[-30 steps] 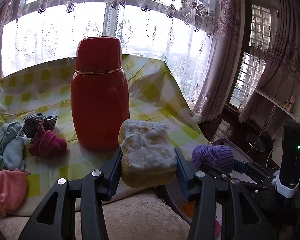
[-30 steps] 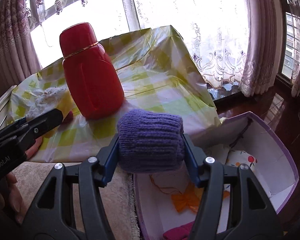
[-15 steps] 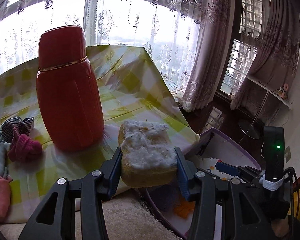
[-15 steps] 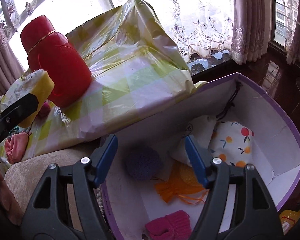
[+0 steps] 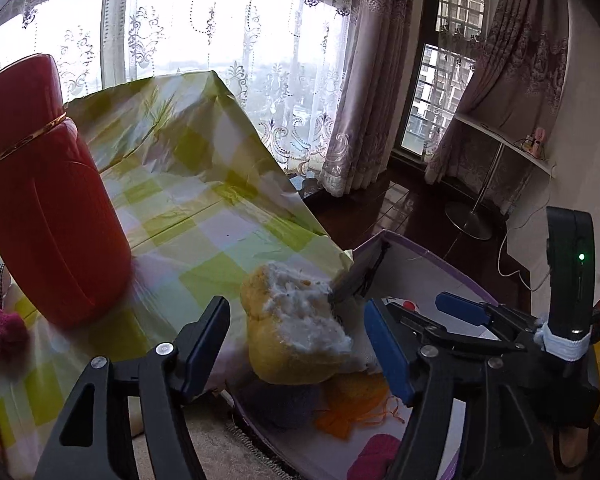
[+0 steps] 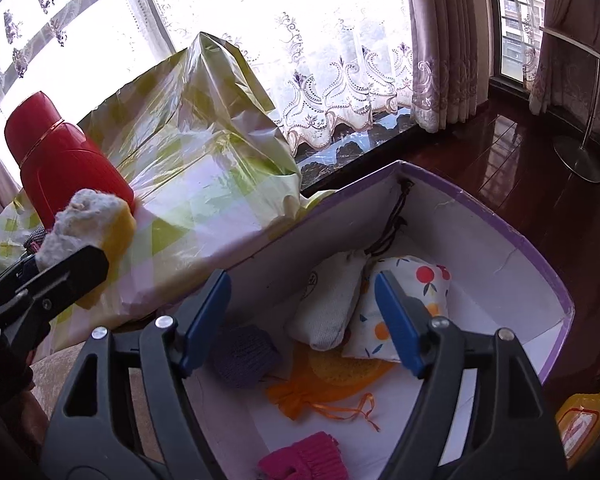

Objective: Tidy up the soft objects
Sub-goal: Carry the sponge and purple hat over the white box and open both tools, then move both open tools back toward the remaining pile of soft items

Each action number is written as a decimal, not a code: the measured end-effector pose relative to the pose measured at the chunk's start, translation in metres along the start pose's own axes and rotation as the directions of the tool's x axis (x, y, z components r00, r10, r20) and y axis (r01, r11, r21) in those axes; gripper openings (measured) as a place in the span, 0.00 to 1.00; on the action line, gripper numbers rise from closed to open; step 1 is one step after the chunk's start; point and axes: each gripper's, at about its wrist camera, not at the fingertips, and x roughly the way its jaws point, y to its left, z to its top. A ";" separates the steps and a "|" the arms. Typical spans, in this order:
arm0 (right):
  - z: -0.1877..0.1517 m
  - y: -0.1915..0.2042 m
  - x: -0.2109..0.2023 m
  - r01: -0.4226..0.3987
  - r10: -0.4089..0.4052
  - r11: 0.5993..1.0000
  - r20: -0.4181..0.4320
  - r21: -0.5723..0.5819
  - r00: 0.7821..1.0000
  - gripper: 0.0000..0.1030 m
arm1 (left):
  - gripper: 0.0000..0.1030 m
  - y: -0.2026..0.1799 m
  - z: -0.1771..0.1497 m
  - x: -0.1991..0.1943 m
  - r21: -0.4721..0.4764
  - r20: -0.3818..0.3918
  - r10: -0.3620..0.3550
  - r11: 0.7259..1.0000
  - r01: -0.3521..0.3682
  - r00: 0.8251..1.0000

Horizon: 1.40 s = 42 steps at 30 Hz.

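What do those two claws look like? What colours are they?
Both look the same. The left claw and the right claw each have two chunky black plastic arms with cut-out holes and small silver bolts, ending in flat blue pads. From the left wrist view, the right one also carries a tall black block with a tiny green light and a white band wrapped around it.

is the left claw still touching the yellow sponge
Apart. The left wrist view shows the opening left claw with clear gaps between both pads and the yellow sponge.
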 end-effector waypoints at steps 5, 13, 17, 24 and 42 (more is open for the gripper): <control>-0.001 -0.005 0.002 0.007 -0.007 1.000 -0.009 0.002 1.000 0.75 | 0.71 0.021 -0.002 -0.004 -0.093 0.006 0.010 0.996 -0.009 1.000; -0.002 0.000 0.003 -0.007 0.006 1.000 -0.025 -0.015 1.000 0.75 | 0.71 0.048 -0.008 -0.020 -0.196 0.029 0.058 0.979 -0.051 0.998; -0.003 0.008 0.002 -0.022 0.021 0.999 -0.034 -0.029 0.999 0.75 | 0.71 0.056 -0.013 -0.031 -0.216 0.041 0.073 0.974 -0.063 0.996; -0.007 0.046 -0.007 -0.077 0.075 0.992 -0.028 -0.102 0.997 0.75 | 0.71 0.086 -0.025 -0.060 -0.294 0.082 0.142 0.949 -0.112 0.987; -0.027 0.187 -0.018 -0.243 0.230 0.896 -0.080 -0.371 0.970 0.78 | 0.71 0.224 -0.078 -0.162 -0.602 0.124 0.473 0.735 -0.313 0.872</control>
